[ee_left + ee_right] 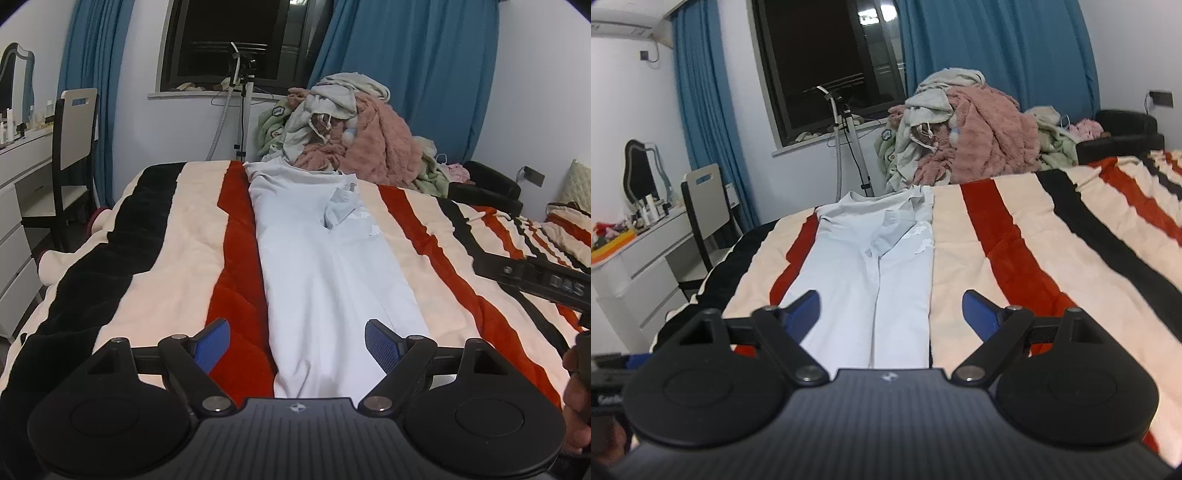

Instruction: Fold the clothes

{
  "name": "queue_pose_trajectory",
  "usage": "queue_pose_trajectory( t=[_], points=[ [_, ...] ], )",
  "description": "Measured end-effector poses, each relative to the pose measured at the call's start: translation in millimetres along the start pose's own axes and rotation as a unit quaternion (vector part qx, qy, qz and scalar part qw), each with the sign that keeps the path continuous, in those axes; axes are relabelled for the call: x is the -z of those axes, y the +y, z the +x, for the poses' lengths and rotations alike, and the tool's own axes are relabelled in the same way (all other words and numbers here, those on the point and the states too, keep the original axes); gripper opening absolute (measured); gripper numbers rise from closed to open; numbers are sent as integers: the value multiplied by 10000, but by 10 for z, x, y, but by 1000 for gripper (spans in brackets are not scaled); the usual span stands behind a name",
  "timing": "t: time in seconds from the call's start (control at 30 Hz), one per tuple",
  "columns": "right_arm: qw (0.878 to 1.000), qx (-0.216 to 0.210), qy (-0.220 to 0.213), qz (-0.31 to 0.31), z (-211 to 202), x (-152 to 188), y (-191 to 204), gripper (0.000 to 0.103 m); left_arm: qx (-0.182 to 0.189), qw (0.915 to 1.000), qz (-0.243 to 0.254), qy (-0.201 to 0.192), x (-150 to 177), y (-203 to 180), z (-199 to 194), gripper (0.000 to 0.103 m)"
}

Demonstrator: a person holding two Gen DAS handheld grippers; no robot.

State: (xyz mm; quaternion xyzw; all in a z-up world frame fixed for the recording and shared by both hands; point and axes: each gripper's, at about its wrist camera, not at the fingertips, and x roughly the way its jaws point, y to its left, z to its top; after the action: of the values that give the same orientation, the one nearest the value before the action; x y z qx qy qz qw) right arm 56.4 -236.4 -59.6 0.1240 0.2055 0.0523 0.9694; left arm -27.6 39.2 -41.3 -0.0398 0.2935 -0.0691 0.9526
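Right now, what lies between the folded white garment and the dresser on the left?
Only striped blanket: red, cream and black bands run from the white garment to the bed's edge, then a chair beside the dresser. The left wrist view shows it.

Left gripper [297, 343] hangs low and near, angled downward, blue pads [212, 341] spread wide with nothing pinched. Right gripper [892, 314] sits alongside on the right, tilted down too, jaws apart and empty. A hand [578, 402] shows at the right edge.
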Motion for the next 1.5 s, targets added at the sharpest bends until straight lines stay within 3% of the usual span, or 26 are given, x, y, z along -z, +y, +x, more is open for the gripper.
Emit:
queue_pose_trajectory(
  t=[0.13, 0.3, 0.6, 0.73, 0.87, 1.07, 1.23, 1.5],
  points=[
    [9996, -62, 188, 190, 336, -166, 39, 74, -121, 9998, -142, -39, -8, 34, -6, 82],
    [9992, -290, 278, 5, 974, -483, 176, 74, -275, 9990, -340, -2, -41, 140, 113, 82],
    [9928, 60, 973, -698, 2768, -786, 494, 25, -341, 9970, -695, -41, -99, 442, 510, 82],
    [9829, 129, 836, -1635, 3370, -787, 686, 24, -324, 9962, -805, -62, -126, 571, 728, 82],
    [9750, 464, 1169, -1833, 3763, -705, 618, 21, -288, 9966, -771, 31, -130, 665, 959, 82],
    [9745, 853, 1005, -1815, 3632, -609, 296, 21, -133, 9958, -896, 136, -156, 752, 1147, 82],
    [9828, 791, 1029, -1316, 3259, -592, 15, 21, -19, 9958, -899, 175, -146, 734, 1132, 82],
    [9960, 247, 745, -432, 2035, -678, -190, 24, 351, 9918, -1195, 277, -121, 682, 848, 82]
  ],
)
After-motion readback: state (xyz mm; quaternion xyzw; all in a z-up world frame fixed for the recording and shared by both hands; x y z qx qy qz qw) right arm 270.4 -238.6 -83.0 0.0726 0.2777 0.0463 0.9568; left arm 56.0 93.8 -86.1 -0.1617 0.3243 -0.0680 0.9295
